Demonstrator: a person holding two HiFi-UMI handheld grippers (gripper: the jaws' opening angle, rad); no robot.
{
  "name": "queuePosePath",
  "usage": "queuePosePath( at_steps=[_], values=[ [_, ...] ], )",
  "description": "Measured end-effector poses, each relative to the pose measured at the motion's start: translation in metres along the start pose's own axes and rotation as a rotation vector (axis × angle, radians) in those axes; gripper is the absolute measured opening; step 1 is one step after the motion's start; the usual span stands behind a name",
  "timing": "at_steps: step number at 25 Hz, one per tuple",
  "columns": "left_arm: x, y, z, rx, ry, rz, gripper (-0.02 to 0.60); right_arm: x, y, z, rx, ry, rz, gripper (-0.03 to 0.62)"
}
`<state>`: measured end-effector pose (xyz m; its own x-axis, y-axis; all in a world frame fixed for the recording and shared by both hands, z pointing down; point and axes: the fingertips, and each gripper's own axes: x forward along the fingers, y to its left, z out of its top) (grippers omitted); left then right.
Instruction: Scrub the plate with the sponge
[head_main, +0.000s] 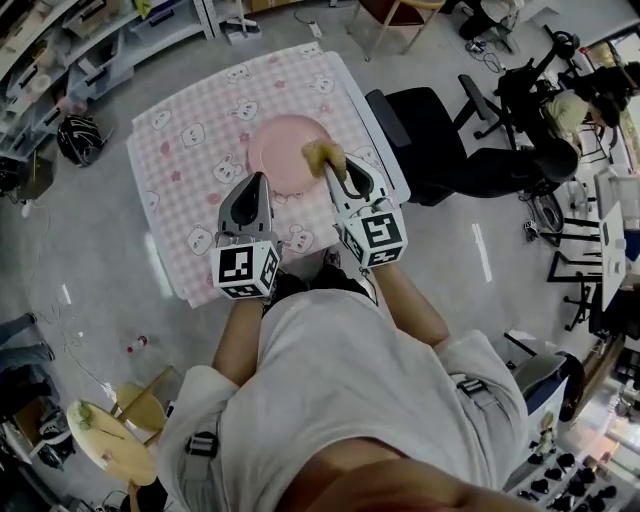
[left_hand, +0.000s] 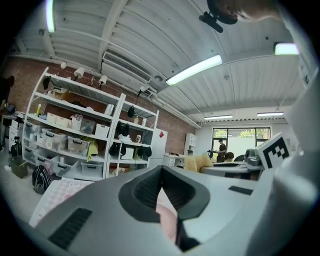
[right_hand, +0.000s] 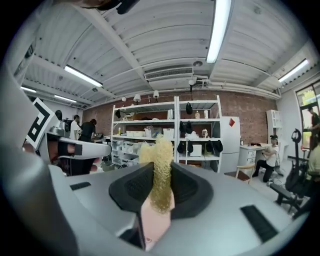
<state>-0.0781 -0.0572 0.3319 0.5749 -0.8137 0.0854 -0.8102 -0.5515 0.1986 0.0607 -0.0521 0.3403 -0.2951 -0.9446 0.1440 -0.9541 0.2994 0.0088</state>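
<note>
A round pink plate (head_main: 283, 148) lies on the pink checked tablecloth (head_main: 190, 150). My right gripper (head_main: 335, 166) is shut on a yellow sponge (head_main: 323, 154) at the plate's right rim. In the right gripper view the sponge (right_hand: 162, 150) stands up between the jaws of the right gripper (right_hand: 161, 172), with the plate (right_hand: 154, 225) showing below. My left gripper (head_main: 262, 180) is shut, with its tips at the plate's near left rim. In the left gripper view the left gripper (left_hand: 161, 176) has its jaws together, and the plate (left_hand: 168, 216) shows through the gap beneath. Whether it pinches the rim I cannot tell.
The small table (head_main: 345, 85) stands on a grey floor. A black office chair (head_main: 425, 135) is close to its right side. Shelving with bins (head_main: 110, 45) runs along the far left. A round wooden stool (head_main: 112, 440) stands at the near left. Other people sit at the far right.
</note>
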Motion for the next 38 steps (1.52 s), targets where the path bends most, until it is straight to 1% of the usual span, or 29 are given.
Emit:
queuePosePath(
  at_steps=[6,11,15,18,24,38],
  values=[
    [0.001,-0.012,0.042,0.025,-0.099,0.039,0.011,-0.014,-0.022,0.053,-0.072,-0.105,0.0,0.092],
    [0.005,-0.024,0.046,0.05,-0.109,0.052,0.011,-0.022,-0.037,0.069,-0.08,-0.151,-0.009,0.092],
    [0.006,-0.021,0.049,0.045,-0.12,0.074,0.011,-0.019,-0.043,0.065,-0.056,-0.151,-0.011,0.092],
    [0.007,-0.019,0.051,0.064,-0.125,0.082,0.011,-0.018,-0.044,0.064,-0.049,-0.155,-0.012,0.091],
    [0.01,-0.016,0.053,0.066,-0.127,0.088,0.011,-0.015,-0.046,0.068,-0.053,-0.168,-0.013,0.087],
    [0.01,-0.008,0.048,0.062,-0.118,0.102,0.011,-0.011,-0.048,0.063,-0.054,-0.152,-0.018,0.087]
  ],
)
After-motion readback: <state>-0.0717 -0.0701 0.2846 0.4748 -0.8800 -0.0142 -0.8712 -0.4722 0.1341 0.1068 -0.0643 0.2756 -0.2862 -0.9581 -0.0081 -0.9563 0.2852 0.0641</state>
